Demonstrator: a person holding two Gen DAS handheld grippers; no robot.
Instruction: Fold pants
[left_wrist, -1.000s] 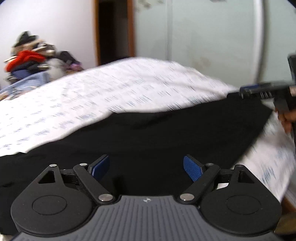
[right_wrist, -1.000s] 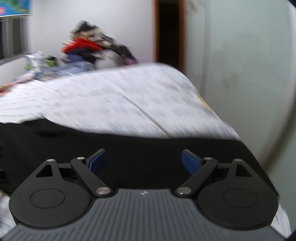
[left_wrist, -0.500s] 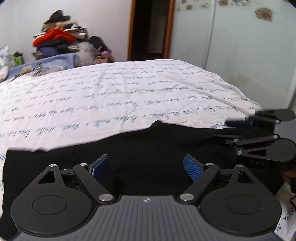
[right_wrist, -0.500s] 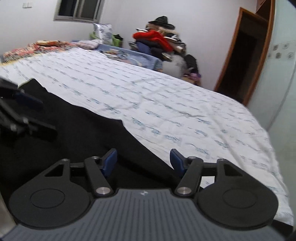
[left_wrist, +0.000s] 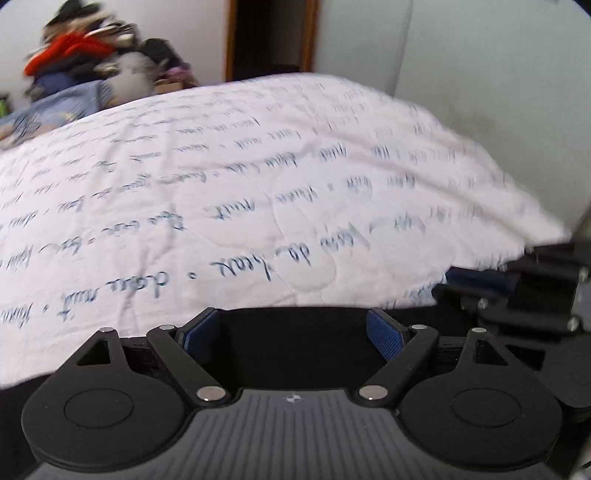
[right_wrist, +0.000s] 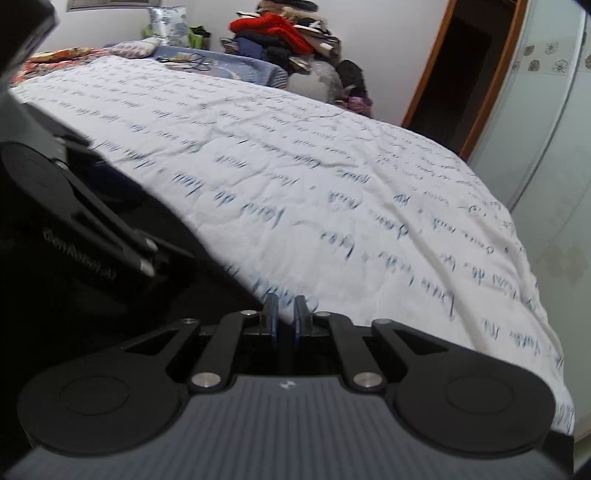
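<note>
The black pants (left_wrist: 291, 343) lie on a white bed quilt (left_wrist: 258, 192) with blue script; they also show in the right wrist view (right_wrist: 110, 280). My left gripper (left_wrist: 291, 328) is open, low over the pants' far edge. My right gripper (right_wrist: 286, 314) has its jaws nearly together at the pants' edge; whether cloth is pinched between them is hard to see. The right gripper shows at the right in the left wrist view (left_wrist: 517, 291), and the left gripper at the left in the right wrist view (right_wrist: 74, 206).
A pile of clothes (right_wrist: 288, 33) with a red garment stands at the far end of the bed. A dark doorway (right_wrist: 454, 77) with a wooden frame and a pale wardrobe (right_wrist: 554, 129) lie to the right. The bed's right edge (right_wrist: 546, 314) drops off.
Both grippers have moved forward and down to the pants' far edge. My right gripper's jaws have closed from wide open to nearly together. My left gripper stays open.
</note>
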